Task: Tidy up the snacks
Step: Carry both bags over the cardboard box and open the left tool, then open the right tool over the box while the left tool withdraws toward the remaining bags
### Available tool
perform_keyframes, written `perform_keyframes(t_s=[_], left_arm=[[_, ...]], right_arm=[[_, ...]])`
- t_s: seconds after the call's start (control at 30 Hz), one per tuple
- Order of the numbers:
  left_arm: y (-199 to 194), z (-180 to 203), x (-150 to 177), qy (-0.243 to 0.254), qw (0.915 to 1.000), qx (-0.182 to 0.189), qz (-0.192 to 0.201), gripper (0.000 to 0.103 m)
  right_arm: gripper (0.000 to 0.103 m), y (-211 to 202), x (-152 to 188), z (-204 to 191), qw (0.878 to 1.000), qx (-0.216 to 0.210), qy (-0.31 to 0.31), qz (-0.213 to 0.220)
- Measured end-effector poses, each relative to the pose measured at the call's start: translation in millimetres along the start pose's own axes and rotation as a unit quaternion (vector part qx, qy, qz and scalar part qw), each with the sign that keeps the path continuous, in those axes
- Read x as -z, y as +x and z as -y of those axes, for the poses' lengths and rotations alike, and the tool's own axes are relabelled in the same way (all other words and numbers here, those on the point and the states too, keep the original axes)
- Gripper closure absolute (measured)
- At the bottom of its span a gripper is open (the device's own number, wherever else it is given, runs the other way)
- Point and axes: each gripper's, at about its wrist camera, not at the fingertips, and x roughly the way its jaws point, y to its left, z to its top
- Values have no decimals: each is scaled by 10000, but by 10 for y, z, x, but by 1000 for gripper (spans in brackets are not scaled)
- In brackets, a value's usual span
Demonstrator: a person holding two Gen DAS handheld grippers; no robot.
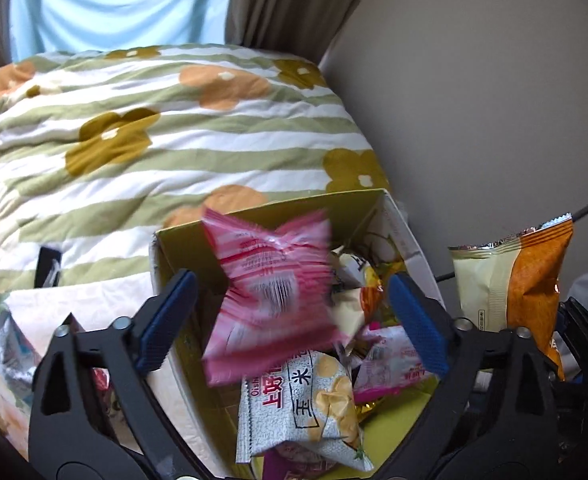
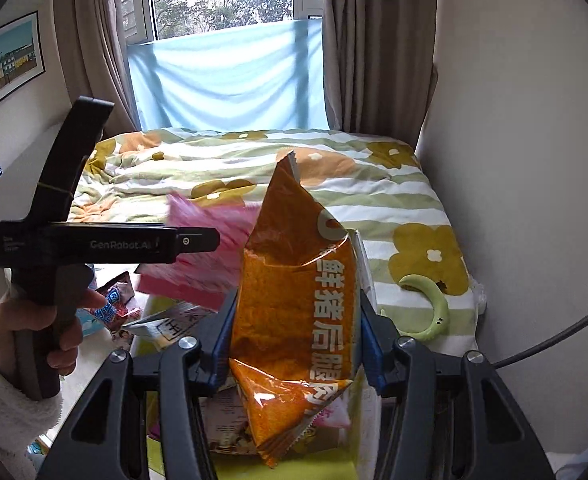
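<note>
My left gripper (image 1: 290,312) is open above a yellow-green cardboard box (image 1: 278,210) of snacks. A pink snack packet (image 1: 272,296), blurred, hangs free between the open jaws over the box; it also shows in the right wrist view (image 2: 202,256). Inside the box lie a grey-white corn chip packet (image 1: 306,404) and other pink and yellow packets (image 1: 394,364). My right gripper (image 2: 294,340) is shut on an orange snack bag (image 2: 294,312), held upright over the box (image 2: 326,464). The same orange bag shows at the right in the left wrist view (image 1: 526,292).
The box stands on a bed with a green-striped flowered quilt (image 1: 174,140). Loose packets (image 2: 112,304) lie on a cloth to the left of the box. A green crescent-shaped object (image 2: 430,304) lies on the quilt at the right. A wall (image 1: 494,100) is close on the right.
</note>
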Motion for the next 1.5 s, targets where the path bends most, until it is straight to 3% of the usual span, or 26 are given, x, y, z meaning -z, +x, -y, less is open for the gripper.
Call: perform_keyframes(t_s=[0.37, 0.7, 0.8, 0.87, 0.9, 1.2, 1.5], left_arm=[[-350, -51, 425, -94, 9971, -745, 158, 6], [-681, -72, 608, -209, 9938, -1018, 404, 6], [-745, -73, 676, -215, 9923, -1135, 443, 6], [-759, -79, 724, -221, 9915, -1207, 438, 6], [-759, -84, 753, -219, 9911, -1244, 424, 6], [-791, -58, 975, -221, 9914, -1227, 394, 6], [-1144, 44, 1040, -120, 9893, -1257, 728, 6]], right_arm=[[54, 356, -56, 195, 9983, -527, 31, -258], [53, 600, -217, 210, 9964, -758, -36, -369], [39, 655, -213, 171, 9950, -885, -102, -461], [6, 605, -163, 135, 9949, -952, -159, -289], [2, 580, -136, 128, 9945, -1010, -151, -228], [1, 476, 101, 139, 9950, -981, -109, -147], [1, 104, 80, 107, 9961, -849, -121, 185]])
